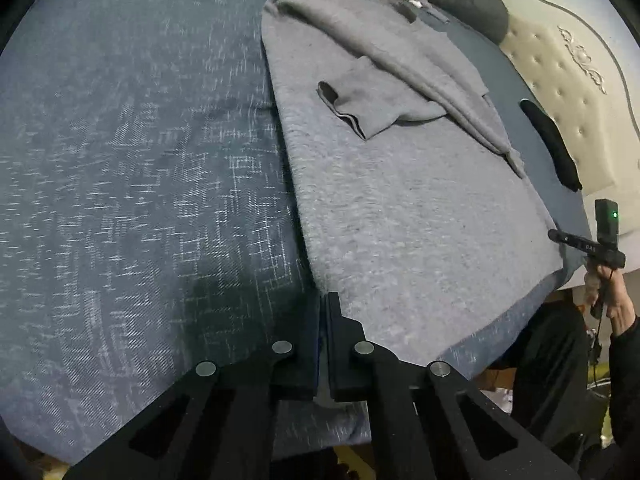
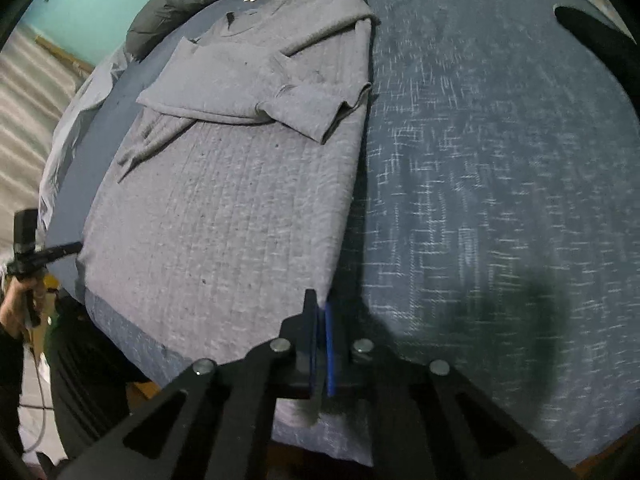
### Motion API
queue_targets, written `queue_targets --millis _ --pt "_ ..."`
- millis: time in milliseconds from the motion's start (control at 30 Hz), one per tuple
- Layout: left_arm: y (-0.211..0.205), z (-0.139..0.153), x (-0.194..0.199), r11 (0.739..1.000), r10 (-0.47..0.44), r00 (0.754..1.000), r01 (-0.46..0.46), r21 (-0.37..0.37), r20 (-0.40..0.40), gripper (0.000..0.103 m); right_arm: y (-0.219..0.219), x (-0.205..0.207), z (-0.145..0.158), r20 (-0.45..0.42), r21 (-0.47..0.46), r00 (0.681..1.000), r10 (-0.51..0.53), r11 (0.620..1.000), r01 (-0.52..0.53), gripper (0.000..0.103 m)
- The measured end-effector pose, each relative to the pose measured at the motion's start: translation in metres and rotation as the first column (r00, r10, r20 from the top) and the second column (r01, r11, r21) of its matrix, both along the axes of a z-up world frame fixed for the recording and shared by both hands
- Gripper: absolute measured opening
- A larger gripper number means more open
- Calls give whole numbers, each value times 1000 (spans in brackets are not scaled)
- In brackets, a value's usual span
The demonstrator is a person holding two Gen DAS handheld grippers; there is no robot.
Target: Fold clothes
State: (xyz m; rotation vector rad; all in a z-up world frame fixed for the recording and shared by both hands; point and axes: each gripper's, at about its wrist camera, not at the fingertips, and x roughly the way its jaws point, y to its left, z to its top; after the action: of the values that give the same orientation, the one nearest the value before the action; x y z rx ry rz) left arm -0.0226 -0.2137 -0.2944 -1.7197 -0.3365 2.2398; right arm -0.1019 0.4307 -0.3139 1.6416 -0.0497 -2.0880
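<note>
With both sets of jaws pinched on the bottom corners of the grey sweater (image 1: 400, 208), the left gripper (image 1: 323, 300) and right gripper (image 2: 320, 300) should lift evenly and carry the hem up towards the collar. It lies flat on the bed (image 1: 140, 160), sleeves folded in, stretching away from both grippers.

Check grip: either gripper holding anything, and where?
Both are shut on the sweater: left gripper on its near left hem corner, right gripper on the near right hem corner.
</note>
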Motion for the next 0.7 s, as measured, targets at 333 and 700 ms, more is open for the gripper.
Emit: queue_targets --millis 333,700 --pt "-7 -17 -4 999 28 999 -27 -40 30 9 3 -8 -9 21 20 999 -35 999 35 8" --pt "-39 15 -78 986 157 980 -163 -36 -119 36 -16 -71 34 -131 -141 977 -170 978 152 29"
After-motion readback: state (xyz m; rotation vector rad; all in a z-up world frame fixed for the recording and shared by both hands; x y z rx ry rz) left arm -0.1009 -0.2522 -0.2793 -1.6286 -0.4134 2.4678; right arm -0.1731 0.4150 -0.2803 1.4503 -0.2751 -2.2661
